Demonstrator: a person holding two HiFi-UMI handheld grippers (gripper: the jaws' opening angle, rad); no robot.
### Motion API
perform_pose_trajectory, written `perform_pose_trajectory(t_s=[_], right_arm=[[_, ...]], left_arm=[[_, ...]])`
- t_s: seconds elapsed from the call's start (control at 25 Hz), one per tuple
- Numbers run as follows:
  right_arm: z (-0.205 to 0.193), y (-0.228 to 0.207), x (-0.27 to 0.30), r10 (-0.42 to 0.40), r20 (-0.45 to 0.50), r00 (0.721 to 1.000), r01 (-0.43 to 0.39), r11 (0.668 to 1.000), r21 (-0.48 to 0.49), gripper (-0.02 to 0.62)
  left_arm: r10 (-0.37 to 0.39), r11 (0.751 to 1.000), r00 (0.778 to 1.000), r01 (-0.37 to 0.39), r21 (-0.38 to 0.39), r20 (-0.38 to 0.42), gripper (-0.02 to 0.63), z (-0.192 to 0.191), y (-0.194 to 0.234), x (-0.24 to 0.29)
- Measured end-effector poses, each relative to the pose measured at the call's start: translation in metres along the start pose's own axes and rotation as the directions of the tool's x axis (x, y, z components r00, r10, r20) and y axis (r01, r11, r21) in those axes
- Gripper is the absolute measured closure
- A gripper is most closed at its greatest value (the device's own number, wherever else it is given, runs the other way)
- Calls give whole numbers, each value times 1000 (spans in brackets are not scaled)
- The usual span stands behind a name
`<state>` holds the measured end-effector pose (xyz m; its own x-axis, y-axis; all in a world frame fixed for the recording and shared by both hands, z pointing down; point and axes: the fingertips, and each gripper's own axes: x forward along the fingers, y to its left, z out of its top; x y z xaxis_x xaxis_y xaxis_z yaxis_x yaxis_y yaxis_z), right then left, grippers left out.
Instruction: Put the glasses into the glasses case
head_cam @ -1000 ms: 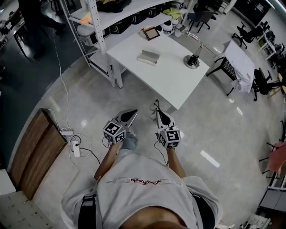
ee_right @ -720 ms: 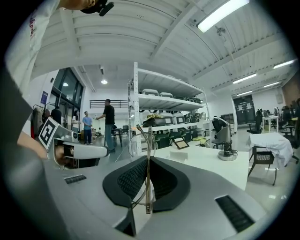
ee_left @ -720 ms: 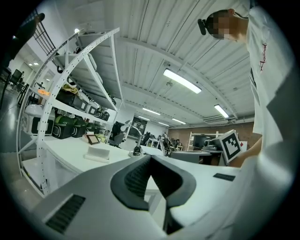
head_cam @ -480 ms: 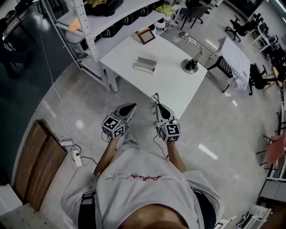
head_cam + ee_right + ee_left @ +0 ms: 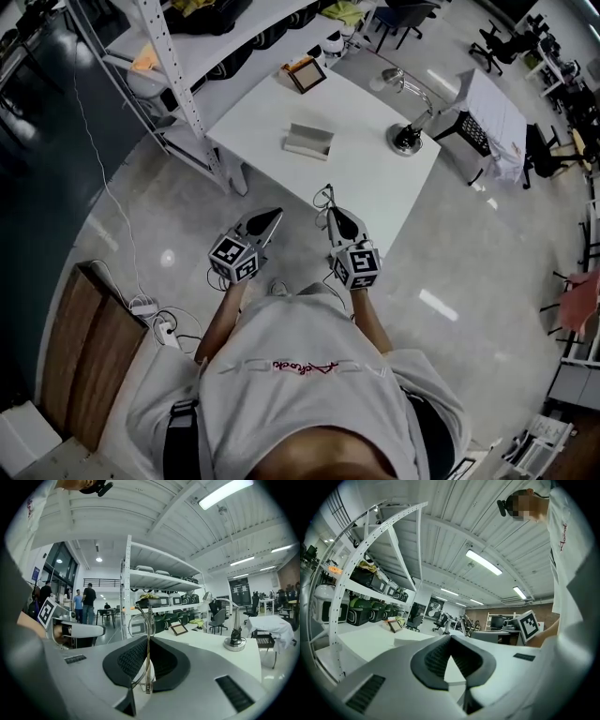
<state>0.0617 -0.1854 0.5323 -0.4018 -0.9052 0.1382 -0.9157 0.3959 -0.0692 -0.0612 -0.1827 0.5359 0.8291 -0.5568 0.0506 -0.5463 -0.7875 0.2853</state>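
Near frame centre, the right tool (image 5: pixel 329 210) clenched the glasses (image 5: pixel 147 620); the left tool (image 5: pixel 273 217) was shut and empty. Reaching the case (image 5: pixel 308 141) above likely needed a steady grip.

glasses (image 5: pixel 148 620): frame partly hidden by jaws of right gripper (image 5: pixel 148 641) | glasses case (image 5: pixel 308 142): too small to tell open or closed | picture frame (image 5: pixel 305 73): content unreadable

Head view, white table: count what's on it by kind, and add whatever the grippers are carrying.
Grey open glasses case: 1
Silver gooseneck desk lamp: 1
Brown picture frame: 1
Thin wire-framed glasses, in the right gripper's jaws, off the white table: 1
Total: 4
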Motion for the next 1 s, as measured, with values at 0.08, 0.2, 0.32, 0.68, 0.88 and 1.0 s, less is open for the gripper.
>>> perform_pose_trajectory(t_s=[0.08, 0.2, 0.32, 0.68, 0.88, 1.0], right_arm=[[-2, -1, 5, -4, -6, 1000, 4, 1000, 0, 575], [-5, -7, 9, -14, -10, 1000, 14, 1000, 8, 577], [-9, -14, 13, -23, -21, 1000, 23, 999, 25, 575], [-13, -23, 48, -8, -33, 999, 9, 1000, 30, 577], [-12, -32, 72, 1, -45, 999, 0, 999, 33, 575], [-14, -41, 89, 4, -54, 999, -2, 999, 32, 575]], left_arm=[[-13, 1000, 1000, 13, -2, -11, 583, -1, 3, 6], [-32, 999, 999, 32, -2, -25, 583, -3, 4, 15], [-43, 999, 999, 43, -11, -31, 583, -5, 5, 21], [-15, 999, 999, 13, -30, -42, 583, -8, 38, 30], [-9, 999, 999, 8, -34, -45, 583, -3, 59, 44], [-9, 999, 999, 7, -41, -50, 583, -2, 75, 57]])
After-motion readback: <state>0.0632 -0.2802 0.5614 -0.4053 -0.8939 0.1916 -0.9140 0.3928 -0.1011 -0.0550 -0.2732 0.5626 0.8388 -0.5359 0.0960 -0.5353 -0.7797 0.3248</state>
